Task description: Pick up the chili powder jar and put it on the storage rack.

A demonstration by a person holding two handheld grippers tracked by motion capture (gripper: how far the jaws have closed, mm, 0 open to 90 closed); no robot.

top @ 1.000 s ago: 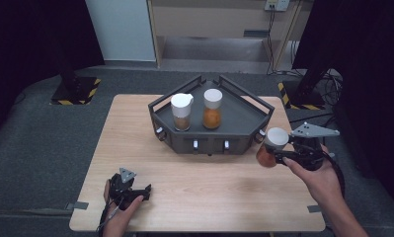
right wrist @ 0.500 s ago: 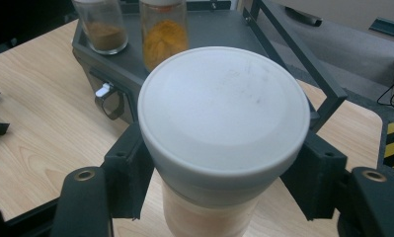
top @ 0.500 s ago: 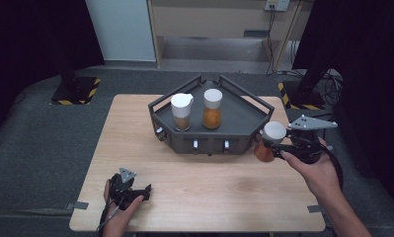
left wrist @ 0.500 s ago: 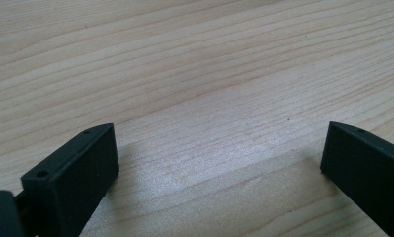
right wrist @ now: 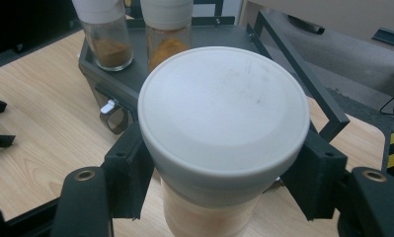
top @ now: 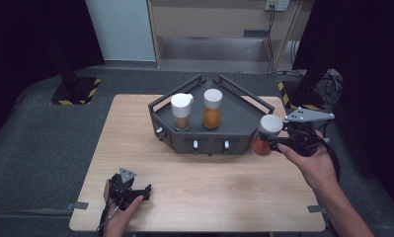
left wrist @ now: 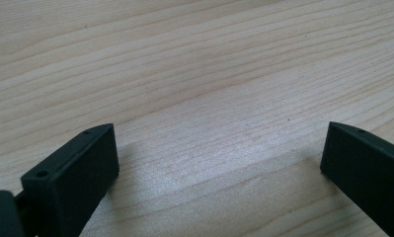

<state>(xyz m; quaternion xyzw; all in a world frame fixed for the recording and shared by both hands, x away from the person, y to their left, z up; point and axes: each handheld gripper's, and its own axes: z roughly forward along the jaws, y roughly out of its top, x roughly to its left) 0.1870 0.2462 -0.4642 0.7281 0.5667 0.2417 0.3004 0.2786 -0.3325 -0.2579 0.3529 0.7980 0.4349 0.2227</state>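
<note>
Now my right gripper (top: 275, 144) clamps the upright spice jar (top: 264, 136) just off the rack's (top: 236, 116) right corner, nearer than my open, idle left gripper (top: 134, 190).

Grey carpet (top: 41, 148), dark curtains (top: 31, 34)

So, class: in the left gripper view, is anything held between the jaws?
No: the left gripper stands open over bare wooden table.
</note>
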